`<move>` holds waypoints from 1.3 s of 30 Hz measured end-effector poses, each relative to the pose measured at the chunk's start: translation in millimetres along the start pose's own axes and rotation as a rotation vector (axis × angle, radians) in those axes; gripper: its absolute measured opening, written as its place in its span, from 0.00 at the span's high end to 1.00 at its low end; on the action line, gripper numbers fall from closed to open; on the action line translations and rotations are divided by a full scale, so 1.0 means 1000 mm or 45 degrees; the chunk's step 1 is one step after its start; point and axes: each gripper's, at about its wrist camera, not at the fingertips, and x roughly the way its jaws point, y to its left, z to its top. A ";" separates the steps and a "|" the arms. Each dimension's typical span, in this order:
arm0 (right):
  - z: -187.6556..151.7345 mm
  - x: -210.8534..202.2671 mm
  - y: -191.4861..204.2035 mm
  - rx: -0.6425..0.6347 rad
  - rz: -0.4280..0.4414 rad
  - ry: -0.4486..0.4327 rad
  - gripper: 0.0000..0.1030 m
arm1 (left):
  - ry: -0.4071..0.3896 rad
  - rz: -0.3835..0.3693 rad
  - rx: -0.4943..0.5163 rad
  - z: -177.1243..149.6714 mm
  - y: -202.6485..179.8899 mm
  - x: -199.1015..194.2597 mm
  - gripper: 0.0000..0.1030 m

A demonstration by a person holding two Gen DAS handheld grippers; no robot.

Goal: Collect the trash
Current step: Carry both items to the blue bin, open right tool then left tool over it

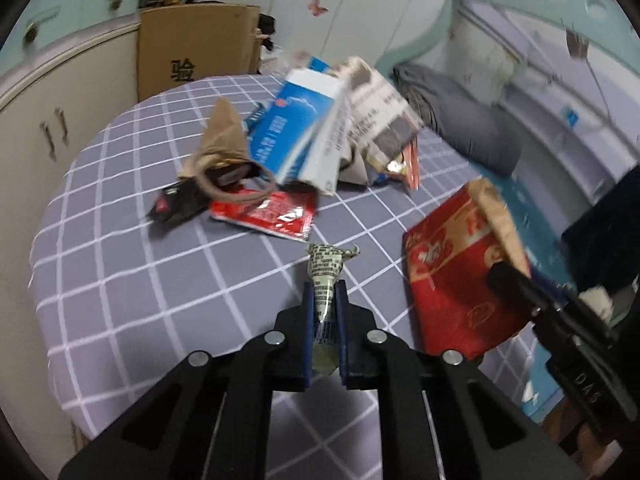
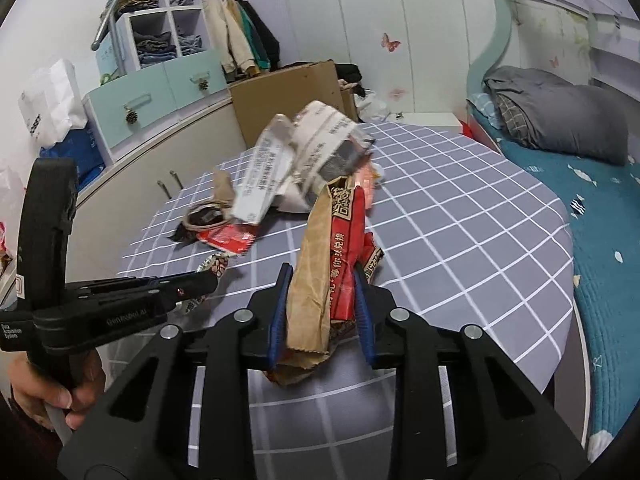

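My left gripper is shut on a small pale printed wrapper and holds it above the grey checked tablecloth. My right gripper is shut on a red and brown paper bag, which also shows in the left wrist view. A trash pile lies further back on the table: a blue and white carton, a grey printed package, a brown paper bag, a red foil wrapper and a black wrapper. The left gripper shows at the left of the right wrist view.
A cardboard box stands behind the table beside cream cabinets. A bed with a grey pillow and teal cover lies along the right. The table's edge curves near at left and front.
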 end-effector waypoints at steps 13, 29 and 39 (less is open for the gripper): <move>-0.008 -0.013 0.128 -0.201 0.337 0.034 0.77 | -0.331 0.072 -0.341 -0.064 0.093 -0.132 0.91; -0.116 0.111 0.355 -0.527 0.702 0.429 0.77 | -0.188 0.475 -0.928 -0.184 0.308 -0.144 0.91; -0.155 0.218 0.413 -0.454 0.714 0.540 0.40 | -0.078 0.512 -1.111 -0.217 0.392 -0.098 0.91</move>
